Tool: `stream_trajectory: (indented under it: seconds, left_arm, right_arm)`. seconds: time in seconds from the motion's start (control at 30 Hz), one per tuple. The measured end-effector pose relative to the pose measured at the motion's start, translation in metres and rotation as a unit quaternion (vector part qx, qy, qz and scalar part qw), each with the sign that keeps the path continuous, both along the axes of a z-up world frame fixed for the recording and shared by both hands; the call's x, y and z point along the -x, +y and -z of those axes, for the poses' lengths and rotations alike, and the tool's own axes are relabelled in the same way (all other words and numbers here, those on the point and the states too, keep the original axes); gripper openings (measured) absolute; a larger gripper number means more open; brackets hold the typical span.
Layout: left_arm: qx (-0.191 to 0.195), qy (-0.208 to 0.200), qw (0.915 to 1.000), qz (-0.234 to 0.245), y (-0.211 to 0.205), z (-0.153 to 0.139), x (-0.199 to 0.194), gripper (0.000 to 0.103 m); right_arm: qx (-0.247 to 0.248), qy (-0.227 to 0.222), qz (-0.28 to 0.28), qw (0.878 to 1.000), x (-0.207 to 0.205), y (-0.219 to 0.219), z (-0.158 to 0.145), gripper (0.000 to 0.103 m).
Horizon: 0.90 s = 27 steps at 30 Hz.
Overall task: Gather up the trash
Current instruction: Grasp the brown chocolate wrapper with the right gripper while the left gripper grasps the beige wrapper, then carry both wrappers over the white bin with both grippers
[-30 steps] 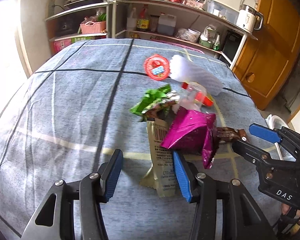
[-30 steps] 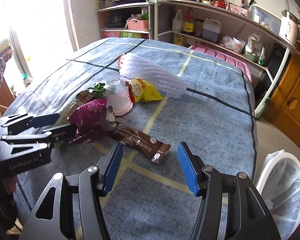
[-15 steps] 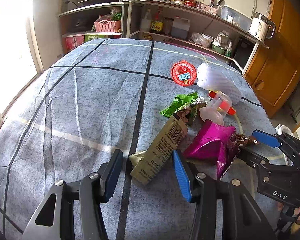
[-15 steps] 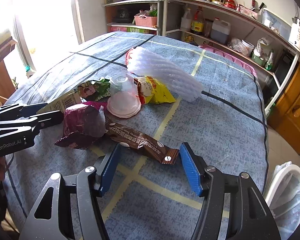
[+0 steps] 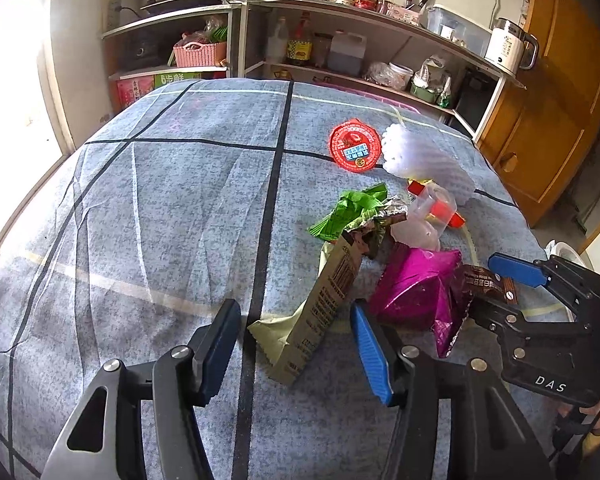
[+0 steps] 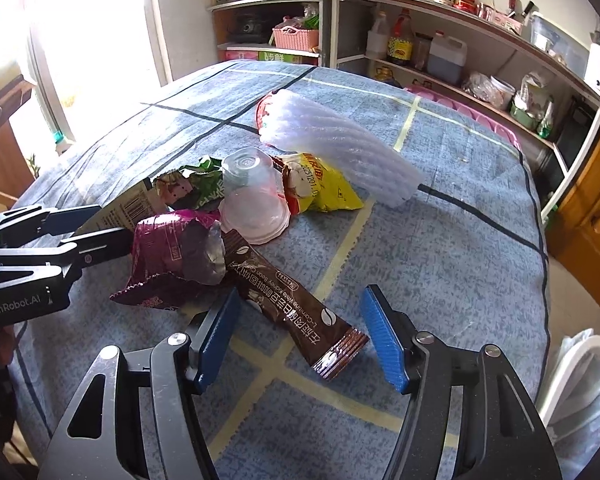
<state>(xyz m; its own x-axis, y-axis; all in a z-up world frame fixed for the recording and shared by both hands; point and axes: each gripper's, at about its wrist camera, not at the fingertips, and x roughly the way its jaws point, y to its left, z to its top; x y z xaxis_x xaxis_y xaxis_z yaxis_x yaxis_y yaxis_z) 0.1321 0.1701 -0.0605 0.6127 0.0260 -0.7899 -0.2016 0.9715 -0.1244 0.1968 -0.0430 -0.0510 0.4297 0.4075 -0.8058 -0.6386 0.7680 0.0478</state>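
Left gripper (image 5: 296, 354): jaws wide apart, holding nothing; the near end of the tan packet (image 5: 320, 316) lies between the blue pads, whether a pad touches it cannot be told.
Right gripper (image 6: 300, 336): jaws wide apart, holding nothing; the brown sachet (image 6: 296, 306) runs between the pads, its sealed end just short of the right pad.
Hidden: the sachet's far end goes under the purple bag (image 6: 172, 254); the red lid (image 5: 355, 145) is mostly behind the white foam sleeve (image 6: 336, 148) in the right view; the tan packet's print is too small to read.
Pile: clear cup (image 6: 252, 196) upside down, touching a yellow bag (image 6: 320, 186); green wrapper (image 5: 350, 212) behind the tan packet.
Surface: blue cloth (image 5: 160, 208) with dark and pale lines.
Room: bin (image 6: 580, 384) at the table's right, cut off by the frame; shelves (image 6: 440, 40) with bottles; wooden cupboard (image 5: 556, 92).
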Motion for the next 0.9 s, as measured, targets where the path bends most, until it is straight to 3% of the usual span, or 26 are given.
stream_trajectory:
  seconds: [0.1,0.3,0.33,0.4,0.77,0.9]
  left_arm:
    - [0.001,-0.002,1.0000,0.007,-0.003,0.000,-0.003,0.057]
    - [0.003,-0.004,0.9999,0.014,-0.007,0.001,-0.004,0.057]
    - [0.004,-0.005,0.9999,0.014,-0.007,0.001,-0.004,0.053]
    - [0.005,-0.005,0.9998,0.016,-0.007,0.000,-0.004,0.042]
    - [0.023,-0.007,0.9996,0.014,-0.005,-0.002,0.007,0.026]
    - [0.022,-0.008,0.9996,0.016,-0.009,-0.004,0.011,0.024]
  right_arm:
    - [-0.005,0.000,0.009,1.000,0.000,-0.003,-0.001,0.041]
    - [-0.009,0.000,0.015,1.000,0.003,-0.002,-0.002,0.031]
    - [-0.010,0.001,0.017,1.000,0.004,-0.002,-0.002,0.029]
    - [-0.013,0.003,0.017,1.000,0.006,-0.002,-0.002,0.015]
    - [-0.040,0.023,0.029,0.999,0.010,-0.013,-0.002,0.013]
    - [-0.049,0.024,0.033,0.998,0.015,-0.016,-0.004,0.013]
